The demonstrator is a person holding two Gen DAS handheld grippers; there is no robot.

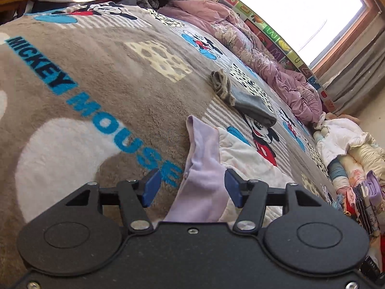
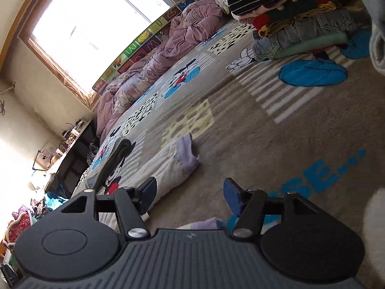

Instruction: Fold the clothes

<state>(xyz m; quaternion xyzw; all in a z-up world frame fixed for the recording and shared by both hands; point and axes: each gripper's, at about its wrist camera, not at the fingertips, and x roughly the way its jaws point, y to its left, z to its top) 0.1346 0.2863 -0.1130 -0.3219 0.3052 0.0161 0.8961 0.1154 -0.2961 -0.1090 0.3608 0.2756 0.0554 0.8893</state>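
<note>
A: Item count?

B: One white quilted garment with lilac trim [image 1: 243, 159] lies flat on the Mickey Mouse blanket [image 1: 91, 72] covering the bed. Beyond it, one folded grey cloth [image 1: 255, 108] and one bunched olive-brown knit piece [image 1: 220, 84], touching each other. One crumpled mauve quilt [image 1: 252, 48] runs along the window side.

A: Left hand-held gripper [image 1: 190, 189]?

B: Jaws wide apart, straddling the lilac trim; the fabric passes between the blue pads [image 1: 150, 187], not clamped.

A: Right hand-held gripper [image 2: 190, 193]?

B: Jaws wide apart, holding nothing. The left pad sits over the garment's [image 2: 168, 168] edge; whether it touches, I cannot tell. The right pad is over bare blanket [image 2: 240, 144].

A: View differences?

B: Only the right wrist view shows one stack of folded clothes [image 2: 293, 19], denim near its base, and a cluttered desk [image 2: 72, 142] under the window. Only the left wrist view shows the grey cloth and knit piece.
</note>
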